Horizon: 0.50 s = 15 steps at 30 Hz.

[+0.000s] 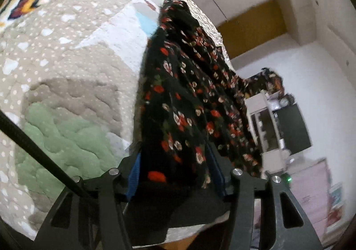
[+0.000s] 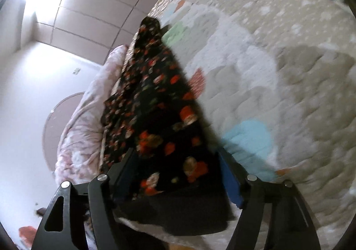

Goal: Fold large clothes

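Although both views are blurred, a black floral garment (image 1: pixel 189 94) can be made out running up the middle of each frame, laid along the edge of a quilted bedspread (image 1: pixel 66 85). In the left wrist view the cloth is bunched between the blue-padded fingers of the left gripper (image 1: pixel 178 174), whose jaws stand about half apart; the fabric fills the gap, yet whether the pads actually press on it cannot be told. In the right wrist view the right gripper (image 2: pixel 175 174) is seen with its jaws set wide, the garment (image 2: pixel 155 105) lying loosely between them with clearance at the right pad, so it is judged not to be gripped there. The cloth is judged thin, light and limp: it will sag and slide rather than hold a crease, and is best taken at a hem or corner, pinched through few layers, and kept taut between two holds. The bedspread, patched in beige, white, green and pale blue, looks soft and yielding, so folds may be pressed flat on it. White walls and ceiling panels occupy the upper left of the right view; a white shelf unit (image 1: pixel 267 120) sits at right in the left view.
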Motion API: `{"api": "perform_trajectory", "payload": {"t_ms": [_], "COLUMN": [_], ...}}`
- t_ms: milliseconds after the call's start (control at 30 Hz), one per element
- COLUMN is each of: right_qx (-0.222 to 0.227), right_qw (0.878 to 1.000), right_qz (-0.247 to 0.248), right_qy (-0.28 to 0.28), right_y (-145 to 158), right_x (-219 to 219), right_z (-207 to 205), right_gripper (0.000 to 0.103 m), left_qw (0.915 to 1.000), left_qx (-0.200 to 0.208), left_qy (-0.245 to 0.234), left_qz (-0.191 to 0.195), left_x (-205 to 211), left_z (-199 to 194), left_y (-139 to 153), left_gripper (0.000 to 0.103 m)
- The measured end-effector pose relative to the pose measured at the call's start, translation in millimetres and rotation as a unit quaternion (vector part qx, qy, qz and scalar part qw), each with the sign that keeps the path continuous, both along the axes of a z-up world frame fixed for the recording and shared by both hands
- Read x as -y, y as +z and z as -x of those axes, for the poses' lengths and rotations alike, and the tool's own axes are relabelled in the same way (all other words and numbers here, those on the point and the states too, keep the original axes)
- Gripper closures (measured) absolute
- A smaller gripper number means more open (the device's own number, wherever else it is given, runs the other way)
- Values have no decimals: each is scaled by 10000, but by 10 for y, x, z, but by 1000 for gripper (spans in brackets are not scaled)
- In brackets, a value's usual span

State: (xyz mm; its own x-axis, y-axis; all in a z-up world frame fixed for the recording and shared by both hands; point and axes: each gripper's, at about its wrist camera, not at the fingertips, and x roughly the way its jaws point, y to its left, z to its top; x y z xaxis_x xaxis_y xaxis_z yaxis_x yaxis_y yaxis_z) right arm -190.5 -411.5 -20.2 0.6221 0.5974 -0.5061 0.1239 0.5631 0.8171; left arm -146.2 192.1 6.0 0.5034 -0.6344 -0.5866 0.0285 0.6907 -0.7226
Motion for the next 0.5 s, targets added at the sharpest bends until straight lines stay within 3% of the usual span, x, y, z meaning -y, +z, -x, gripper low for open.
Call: {"api": "perform_trajectory", "payload": {"t_ms": [233, 433, 500], "right_qx": [59, 6, -7], "right_qw": [9999, 9983, 9965], "right_qz": [-3, 575, 820], "right_qy": [147, 79, 146], "right_y": [-5, 71, 98], "right_x": [-194, -343, -419], "right_z": [77, 73, 65], "right_gripper": [27, 31, 37], "left_qw": [10000, 9975, 9947], "left_qx": [-12, -14, 50], "left_qy": [-36, 82, 74], "left_qz": [-5, -698, -1027], "left_x": [73, 269, 355], "left_z": [65, 44, 55], "left_y": [1, 58, 89], "left_gripper": [51, 51, 51]}}
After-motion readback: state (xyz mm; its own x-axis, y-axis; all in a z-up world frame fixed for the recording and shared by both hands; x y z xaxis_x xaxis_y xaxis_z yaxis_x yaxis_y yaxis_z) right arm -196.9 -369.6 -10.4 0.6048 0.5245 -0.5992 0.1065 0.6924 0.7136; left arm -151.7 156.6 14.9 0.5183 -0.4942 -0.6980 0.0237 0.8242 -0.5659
